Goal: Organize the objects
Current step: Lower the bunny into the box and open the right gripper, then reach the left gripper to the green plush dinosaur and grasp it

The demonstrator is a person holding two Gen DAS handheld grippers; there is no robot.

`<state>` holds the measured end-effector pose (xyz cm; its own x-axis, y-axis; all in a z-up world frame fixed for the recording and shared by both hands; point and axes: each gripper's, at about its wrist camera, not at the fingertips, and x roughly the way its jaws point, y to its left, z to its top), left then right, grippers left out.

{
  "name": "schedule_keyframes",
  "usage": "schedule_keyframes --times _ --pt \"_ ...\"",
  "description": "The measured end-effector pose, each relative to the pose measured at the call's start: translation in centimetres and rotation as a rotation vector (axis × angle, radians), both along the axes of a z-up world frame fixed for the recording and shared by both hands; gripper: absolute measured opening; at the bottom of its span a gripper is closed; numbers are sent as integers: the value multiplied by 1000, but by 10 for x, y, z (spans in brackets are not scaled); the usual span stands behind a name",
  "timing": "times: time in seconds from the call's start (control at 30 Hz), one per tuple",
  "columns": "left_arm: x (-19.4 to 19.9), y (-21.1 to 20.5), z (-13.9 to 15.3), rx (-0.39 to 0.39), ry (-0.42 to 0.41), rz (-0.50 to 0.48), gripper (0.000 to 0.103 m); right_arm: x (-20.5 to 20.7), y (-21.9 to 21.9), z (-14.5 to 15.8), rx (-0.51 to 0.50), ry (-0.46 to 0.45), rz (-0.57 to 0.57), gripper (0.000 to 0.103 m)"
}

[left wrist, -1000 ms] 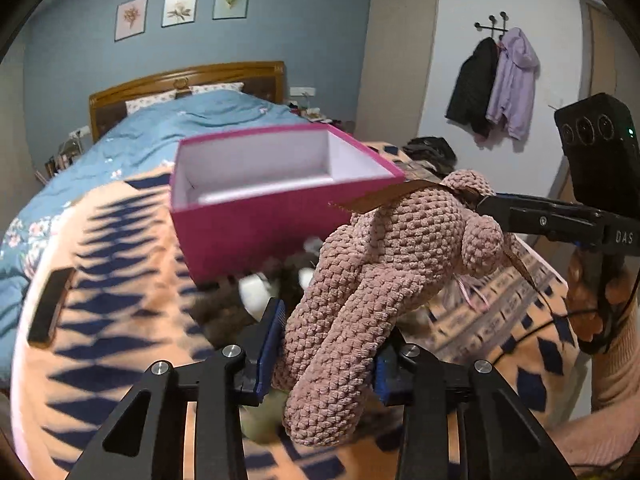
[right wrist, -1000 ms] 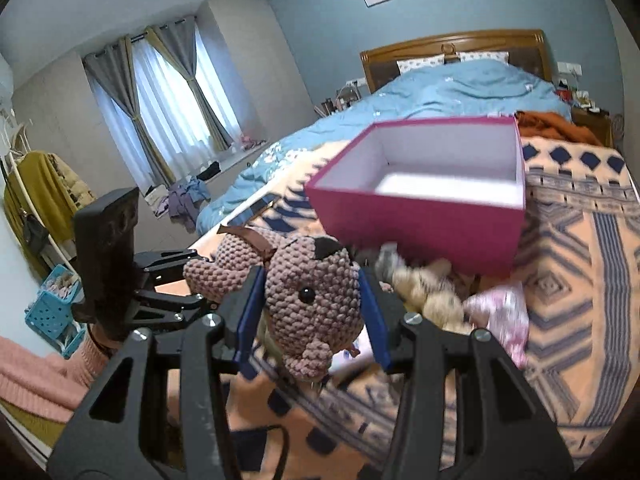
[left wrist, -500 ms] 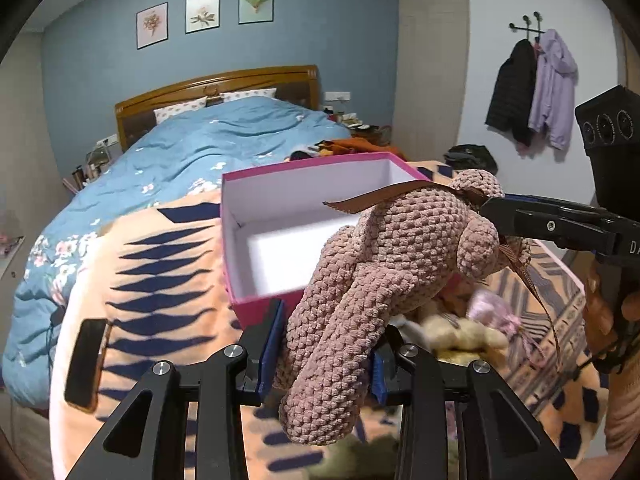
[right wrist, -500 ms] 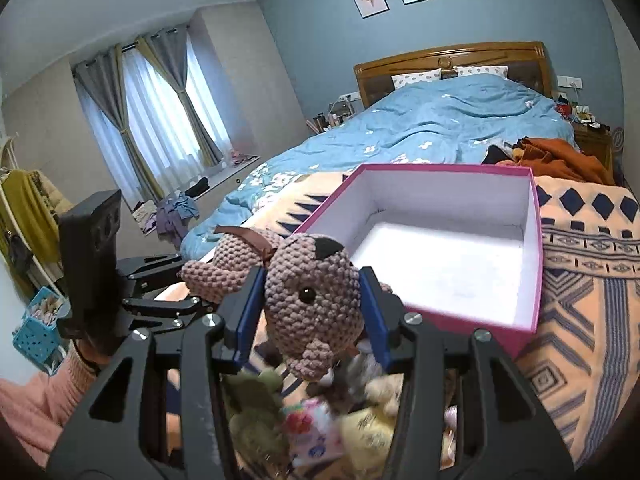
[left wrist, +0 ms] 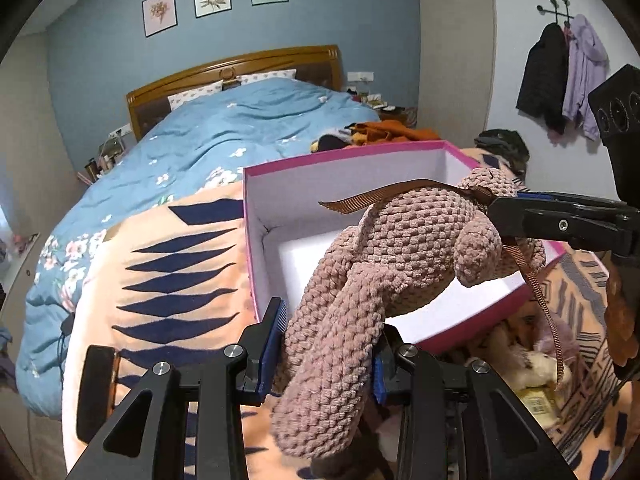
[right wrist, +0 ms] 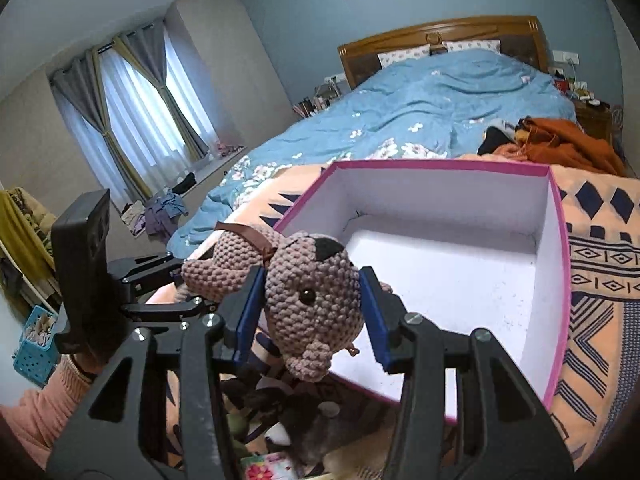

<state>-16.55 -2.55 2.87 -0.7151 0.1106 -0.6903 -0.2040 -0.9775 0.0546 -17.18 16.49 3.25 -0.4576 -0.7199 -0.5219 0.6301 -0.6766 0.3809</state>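
Note:
A pink crocheted toy animal (left wrist: 384, 264) with a brown ribbon hangs between both grippers. My left gripper (left wrist: 326, 356) is shut on its leg end. My right gripper (right wrist: 310, 312) is shut on its head (right wrist: 312, 300), and its fingers (left wrist: 560, 224) reach in from the right in the left wrist view. The toy is held over the near edge of an open pink box (right wrist: 560, 240) with a bare white inside (left wrist: 304, 256), which sits on the patterned blanket. The left gripper (right wrist: 160, 288) shows at the left of the right wrist view, held by a hand in a pink sleeve.
Small plush toys and packets (left wrist: 528, 364) lie heaped on the orange patterned blanket (left wrist: 172, 280) below the box's near side. A dark phone (left wrist: 94, 392) lies at the blanket's left edge. Behind are the blue duvet (right wrist: 420, 112) and orange clothes (right wrist: 560, 140).
Both grippers have carried the toy forward together, from in front of the box to over its near edge. The box's inside now shows from above. Neither grip changed.

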Motion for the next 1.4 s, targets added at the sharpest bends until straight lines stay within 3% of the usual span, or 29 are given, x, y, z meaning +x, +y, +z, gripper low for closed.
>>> schedule_keyframes --times 0.2,0.47,0.63,0.97,1.07,1.23,1.4 --pt "-11 -1 -10 -30 -27 23 36 -23 -5 -16 4 -70 -2 52" --pt "-8 3 -13 -52 -9 43 38 -38 -13 -40 93 -123 -55 52" --pt "1 -2 -6 -42 33 70 47 -28 -10 -37 90 -106 -56 52" --pt "59 -16 13 39 142 39 65 32 5 -19 78 -7 -18 54" --pt "84 -21 15 90 160 11 77 58 14 -15 56 23 7 59" --pt "116 -23 6 128 146 -25 78 107 22 -17 57 59 58 60" --pt "135 -23 -17 138 99 -23 78 146 20 -38 92 32 112 60"
